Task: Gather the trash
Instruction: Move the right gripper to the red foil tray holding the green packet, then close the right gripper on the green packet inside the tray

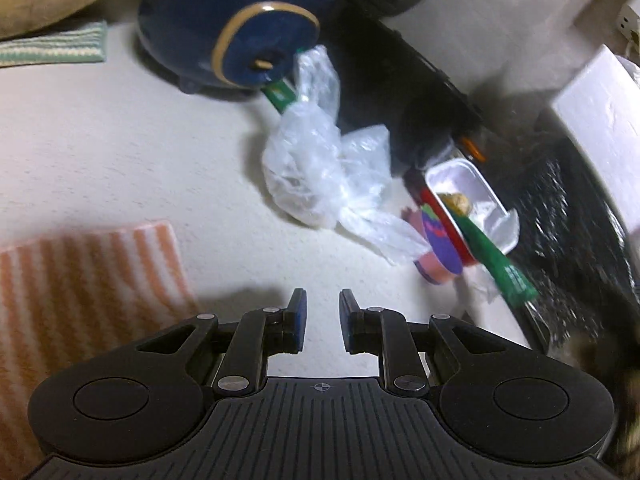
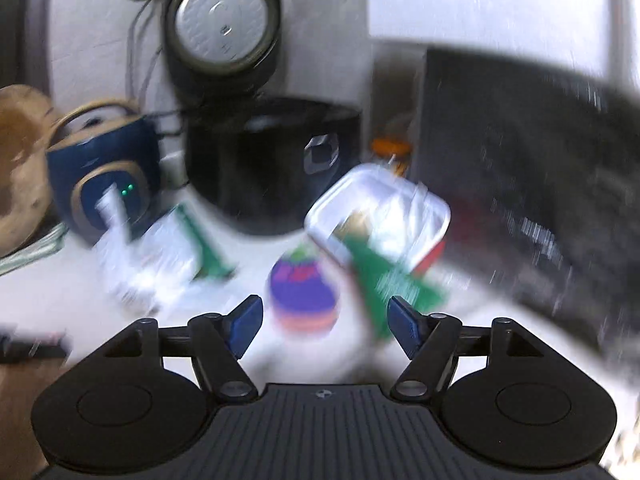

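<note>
- Nearest the lenses: left gripper [image 1: 322, 320] jaws a narrow gap apart, nothing between; right gripper [image 2: 324, 326] jaws wide apart, empty.
- On counter [image 1: 120, 152] beyond: purple cup [image 1: 438, 248], green wrapper [image 1: 504, 268], white tub [image 1: 464, 184], clear bag [image 1: 316, 168], all lying loose.
- Judgement: collection barely begun; every piece visible is still to be picked up.
- Farther: blue appliance [image 1: 224, 20], black cooker [image 2: 272, 160].
- Writing: print on wrapper too blurred to read; no brand legible.

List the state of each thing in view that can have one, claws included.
Left claw: narrowly open, empty.
Right claw: open, empty.
Plastic bag: crumpled, lying on the counter.
White tub: lidless, tipped, scraps inside.
Rice cooker: lid raised.
Blue appliance: green lights on.
</note>
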`<action>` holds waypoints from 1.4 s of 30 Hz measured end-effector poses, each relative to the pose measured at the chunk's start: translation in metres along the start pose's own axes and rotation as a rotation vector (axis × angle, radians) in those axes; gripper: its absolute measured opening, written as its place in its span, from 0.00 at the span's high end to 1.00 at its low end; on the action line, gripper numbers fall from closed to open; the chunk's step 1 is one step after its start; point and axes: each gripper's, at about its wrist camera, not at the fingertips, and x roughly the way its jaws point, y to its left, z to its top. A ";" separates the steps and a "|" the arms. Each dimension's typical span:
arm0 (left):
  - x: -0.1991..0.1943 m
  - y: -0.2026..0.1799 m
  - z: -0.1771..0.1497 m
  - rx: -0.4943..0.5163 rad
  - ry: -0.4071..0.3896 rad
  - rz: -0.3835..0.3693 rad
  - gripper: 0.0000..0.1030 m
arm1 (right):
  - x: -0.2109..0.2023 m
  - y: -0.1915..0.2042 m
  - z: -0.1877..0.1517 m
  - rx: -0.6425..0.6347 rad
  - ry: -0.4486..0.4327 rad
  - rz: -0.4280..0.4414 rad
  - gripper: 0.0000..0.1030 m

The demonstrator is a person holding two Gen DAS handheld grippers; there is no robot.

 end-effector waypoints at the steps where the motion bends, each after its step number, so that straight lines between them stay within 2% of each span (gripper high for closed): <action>1: -0.001 0.000 -0.001 0.006 0.004 -0.009 0.80 | 0.011 -0.006 0.011 0.028 0.005 -0.019 0.33; 4: -0.002 -0.001 -0.002 0.022 0.001 -0.025 0.80 | 0.041 -0.036 0.035 0.163 0.058 -0.036 0.33; 7: 0.000 0.005 -0.001 0.006 -0.001 -0.009 0.80 | 0.070 -0.067 0.049 0.292 0.131 -0.045 0.33; 11: 0.004 0.012 0.002 -0.032 -0.007 0.010 0.80 | 0.104 -0.094 0.050 0.403 0.209 -0.064 0.33; 15: 0.007 0.014 0.006 -0.042 -0.007 0.016 0.80 | 0.134 -0.104 0.040 0.427 0.242 -0.113 0.34; 16: 0.008 0.014 0.007 -0.043 -0.005 0.021 0.80 | 0.141 -0.103 0.038 0.424 0.248 -0.121 0.41; 17: 0.010 0.014 0.007 -0.044 -0.003 0.026 0.80 | 0.147 -0.104 0.035 0.431 0.262 -0.117 0.55; 18: 0.011 0.015 0.007 -0.045 -0.001 0.033 0.80 | 0.151 -0.103 0.031 0.450 0.280 -0.093 0.63; 19: 0.014 0.014 0.008 -0.047 0.002 0.037 0.80 | 0.151 -0.102 0.028 0.466 0.289 -0.051 0.77; 21: 0.018 0.013 0.009 -0.047 0.012 0.043 0.80 | 0.147 -0.091 0.024 0.425 0.285 -0.050 0.77; 24: 0.026 0.007 0.010 -0.035 0.033 0.045 0.80 | 0.134 -0.068 0.014 0.283 0.267 -0.046 0.77; 32: 0.046 -0.020 0.009 0.028 0.094 0.018 0.80 | 0.099 -0.036 -0.012 0.120 0.215 0.107 0.77; 36: 0.051 -0.033 0.006 0.058 0.116 0.004 0.80 | 0.085 -0.023 -0.015 0.122 0.223 0.162 0.72; 39: 0.052 -0.038 0.003 0.070 0.124 -0.001 0.80 | 0.088 -0.020 -0.017 0.170 0.253 0.190 0.67; 42: 0.051 -0.039 0.003 0.062 0.124 0.005 0.80 | 0.079 -0.018 -0.023 0.215 0.275 0.184 0.58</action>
